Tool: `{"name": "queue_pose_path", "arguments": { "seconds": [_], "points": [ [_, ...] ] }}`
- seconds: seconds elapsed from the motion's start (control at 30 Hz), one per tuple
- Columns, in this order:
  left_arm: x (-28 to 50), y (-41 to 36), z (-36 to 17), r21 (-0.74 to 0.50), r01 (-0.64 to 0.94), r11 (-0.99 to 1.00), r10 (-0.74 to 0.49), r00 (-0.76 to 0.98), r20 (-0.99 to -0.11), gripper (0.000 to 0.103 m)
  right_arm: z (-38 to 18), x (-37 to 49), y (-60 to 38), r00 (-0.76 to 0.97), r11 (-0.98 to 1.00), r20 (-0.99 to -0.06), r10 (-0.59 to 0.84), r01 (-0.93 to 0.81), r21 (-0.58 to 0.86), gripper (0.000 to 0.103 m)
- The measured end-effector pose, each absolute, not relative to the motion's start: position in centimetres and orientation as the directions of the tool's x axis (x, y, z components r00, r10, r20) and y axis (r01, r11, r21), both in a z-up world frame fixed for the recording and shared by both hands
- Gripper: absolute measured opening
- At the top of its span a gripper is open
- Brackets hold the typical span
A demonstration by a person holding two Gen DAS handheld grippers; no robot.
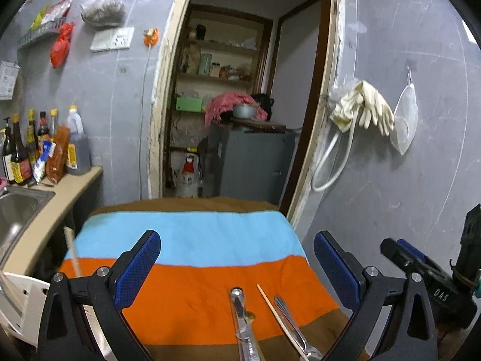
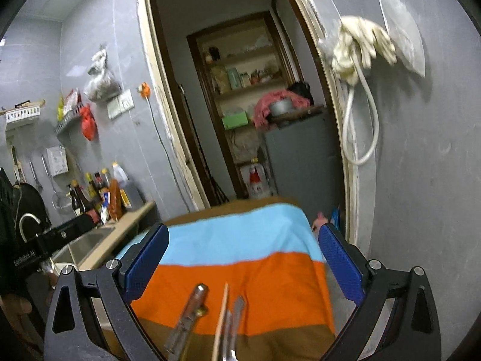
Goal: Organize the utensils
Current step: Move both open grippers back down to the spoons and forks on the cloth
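Striped cloth (image 1: 192, 240) in brown, light blue and orange bands covers the bench; the kitchen counter with its sink (image 1: 18, 207) sits to the left. Left hand-held gripper (image 1: 237, 258) hangs over the cloth, blue pads apart, nothing between them. Right hand-held gripper (image 2: 243, 258) likewise wide apart and empty above the cloth. Utensils lie on the orange and near brown bands, close to the near edge: a metal-handled tool (image 1: 240, 310), just right of it a metal utensil (image 1: 288, 319), and a thin wooden chopstick (image 1: 276, 313) between them.
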State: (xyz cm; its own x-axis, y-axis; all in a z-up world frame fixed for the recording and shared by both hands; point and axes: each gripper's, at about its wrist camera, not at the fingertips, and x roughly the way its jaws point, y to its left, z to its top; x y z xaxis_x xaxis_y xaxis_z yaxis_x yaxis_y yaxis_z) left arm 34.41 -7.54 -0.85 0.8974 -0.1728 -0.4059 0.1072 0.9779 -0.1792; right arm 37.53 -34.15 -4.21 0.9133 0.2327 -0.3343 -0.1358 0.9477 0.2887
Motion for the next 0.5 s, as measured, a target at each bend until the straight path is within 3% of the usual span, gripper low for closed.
{"name": "queue_pose_path", "arguments": {
  "seconds": [0.33,0.5],
  "points": [
    [37.3,-9.9,-5.2,-0.195,0.108,0.975,-0.195,0.84,-0.507,0.102,-10.6,40.1,-36.4,0.844,0.935,-0.461,0.274,-0.121,0.334,0.097],
    [38.7,-10.3,-8.1,-0.196,0.086,0.977,-0.186,0.791,-0.583,0.102,-13.7,41.2,-36.8,0.804,0.922,-0.515,0.297,-0.101,0.373,0.089]
  ]
}}
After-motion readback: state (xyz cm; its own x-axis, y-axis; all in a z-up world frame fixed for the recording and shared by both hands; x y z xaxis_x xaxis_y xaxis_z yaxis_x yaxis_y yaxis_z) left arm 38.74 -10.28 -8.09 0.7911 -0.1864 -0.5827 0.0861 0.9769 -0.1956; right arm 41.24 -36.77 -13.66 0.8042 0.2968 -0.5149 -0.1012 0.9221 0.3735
